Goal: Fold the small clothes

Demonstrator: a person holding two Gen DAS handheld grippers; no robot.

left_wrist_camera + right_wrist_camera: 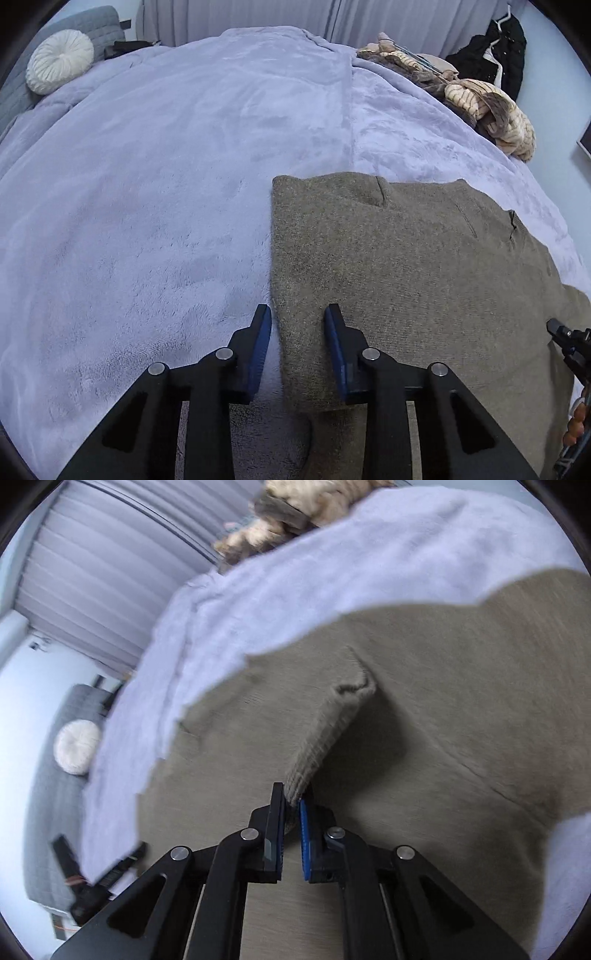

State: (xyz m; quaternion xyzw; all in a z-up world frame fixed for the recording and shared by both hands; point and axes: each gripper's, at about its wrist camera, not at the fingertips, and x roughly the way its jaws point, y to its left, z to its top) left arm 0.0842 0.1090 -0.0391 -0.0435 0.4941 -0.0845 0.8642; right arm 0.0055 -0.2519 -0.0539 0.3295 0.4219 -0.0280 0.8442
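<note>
A grey-brown knit sweater [413,266] lies partly folded on the lilac blanket [166,166]. My left gripper [298,314] is open, its jaws astride the sweater's left folded edge, low over it. My right gripper [293,794] is shut on the ribbed cuff of the sweater's sleeve [325,731] and holds it lifted above the sweater body [461,701]. The right gripper's tip shows at the right edge of the left wrist view [565,336].
A pile of beige and brown clothes [491,107] lies at the bed's far right. A round white cushion [59,61] rests on a grey headboard at far left. Dark clothes [495,51] hang at the wall. Curtains stand behind the bed.
</note>
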